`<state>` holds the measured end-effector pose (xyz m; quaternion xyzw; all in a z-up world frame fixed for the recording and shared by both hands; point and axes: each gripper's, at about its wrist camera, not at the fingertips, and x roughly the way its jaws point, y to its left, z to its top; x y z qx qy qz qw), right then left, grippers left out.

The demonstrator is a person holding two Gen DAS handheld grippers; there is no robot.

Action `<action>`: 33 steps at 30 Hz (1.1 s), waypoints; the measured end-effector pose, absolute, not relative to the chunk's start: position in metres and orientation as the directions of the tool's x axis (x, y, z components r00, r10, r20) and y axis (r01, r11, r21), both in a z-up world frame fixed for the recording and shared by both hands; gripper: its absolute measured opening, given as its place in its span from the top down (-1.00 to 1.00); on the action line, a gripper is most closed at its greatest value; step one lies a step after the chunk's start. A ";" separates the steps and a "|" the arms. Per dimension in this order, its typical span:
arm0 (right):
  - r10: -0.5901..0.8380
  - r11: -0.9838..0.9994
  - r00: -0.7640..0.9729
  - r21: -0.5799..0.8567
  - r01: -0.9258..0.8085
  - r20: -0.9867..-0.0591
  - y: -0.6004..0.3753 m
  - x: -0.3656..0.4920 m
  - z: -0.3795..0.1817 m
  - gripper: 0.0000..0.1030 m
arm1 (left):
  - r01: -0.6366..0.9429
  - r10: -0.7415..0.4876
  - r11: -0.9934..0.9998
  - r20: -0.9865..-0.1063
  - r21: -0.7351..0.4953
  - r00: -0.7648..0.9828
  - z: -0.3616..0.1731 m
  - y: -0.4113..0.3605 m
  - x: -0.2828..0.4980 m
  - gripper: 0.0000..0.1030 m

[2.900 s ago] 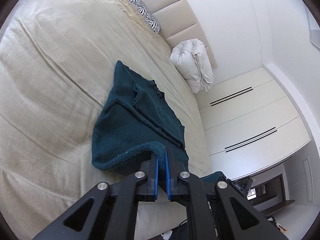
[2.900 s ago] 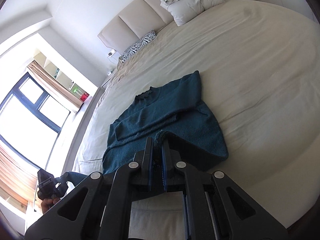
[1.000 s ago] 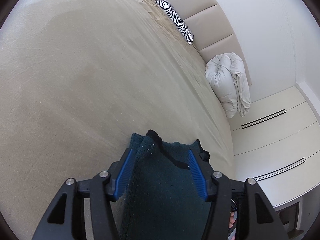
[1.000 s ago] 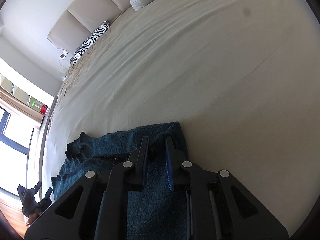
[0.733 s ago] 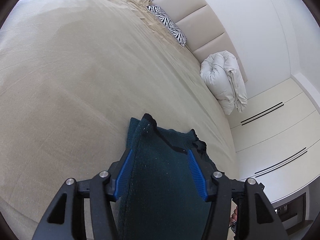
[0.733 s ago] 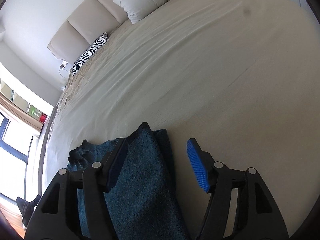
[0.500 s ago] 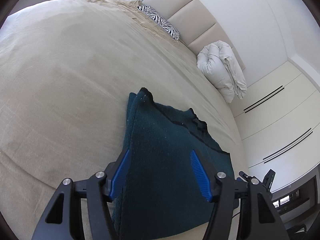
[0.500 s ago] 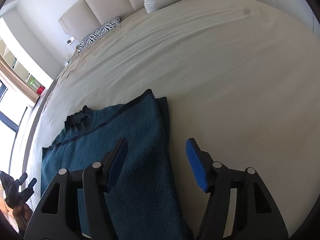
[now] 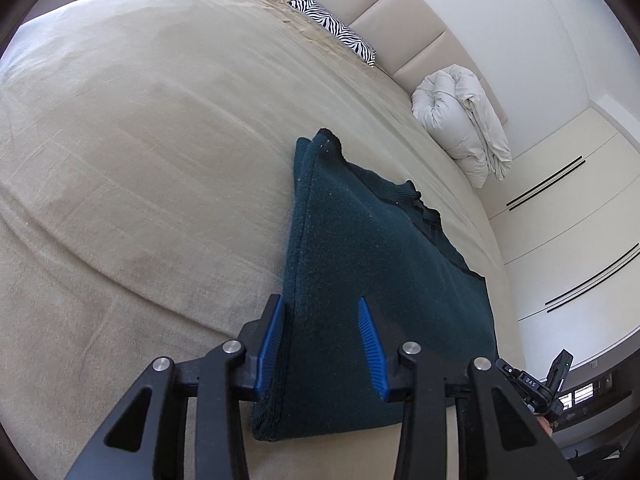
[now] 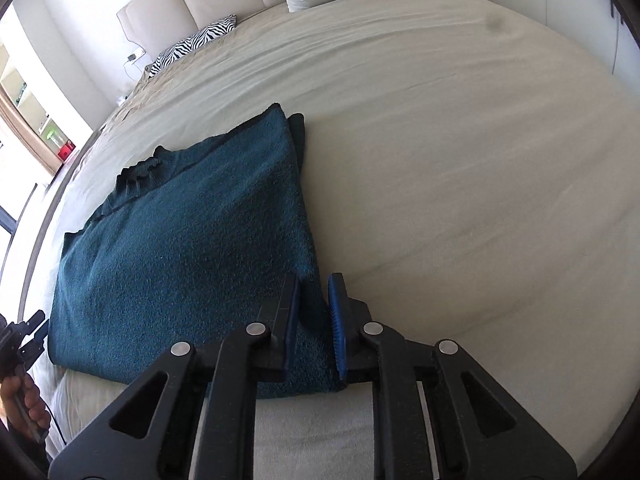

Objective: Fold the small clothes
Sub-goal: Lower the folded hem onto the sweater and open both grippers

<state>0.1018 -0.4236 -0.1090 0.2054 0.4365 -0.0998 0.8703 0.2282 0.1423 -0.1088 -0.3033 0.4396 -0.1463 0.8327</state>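
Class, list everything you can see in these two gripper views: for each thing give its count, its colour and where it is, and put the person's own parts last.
Sweater: one, dark teal, folded flat on the near part of the bed.
Bed: one, beige cover, fills most of both views.
Zebra pillow: one, black and white, at the headboard.
Duvet: one, off-white, bundled at the headboard.
Headboard: one, cream, padded panels behind the bed.
Wardrobe: one, cream, dark handle strips, beside the bed.
Left gripper: one, black with blue pads, open over the sweater's near left edge.
Right gripper: one, black with blue pads, narrowly open at the near right corner.
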 end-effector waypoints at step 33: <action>0.032 0.864 0.596 0.322 0.387 -0.802 -0.431 0.074 -0.126 0.90 | 0.004 -0.410 0.876 -0.740 -0.482 0.534 -0.125 0.141 0.220 0.78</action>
